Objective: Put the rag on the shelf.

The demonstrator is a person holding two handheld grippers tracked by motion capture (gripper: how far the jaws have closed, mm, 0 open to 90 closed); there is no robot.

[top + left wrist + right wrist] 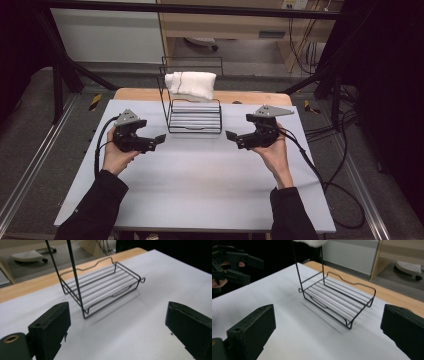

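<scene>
A black wire rack (pixel 194 119) stands at the back middle of the white tabletop (pixel 200 175). A white folded towel (pixel 191 84) hangs over its tall top bar. My left gripper (pixel 156 141) is held left of the rack, pointing at it, jaws wide apart with nothing between them. My right gripper (pixel 233 137) mirrors it on the rack's right side, also open and holding nothing. The left gripper view shows the rack's tray (pixel 100 288) beyond the open gripper (pixel 117 327). The right gripper view shows the rack (pixel 337 300), the towel's lower edge (pixel 310 242) and the left gripper (pixel 249 267) farther off.
A wooden table edge (pixel 250 96) runs behind the white surface. Black frame poles (pixel 60 80) stand at both back corners. Cables (pixel 320 175) trail off the right side. A chair base (pixel 27 255) sits on the floor beyond the table.
</scene>
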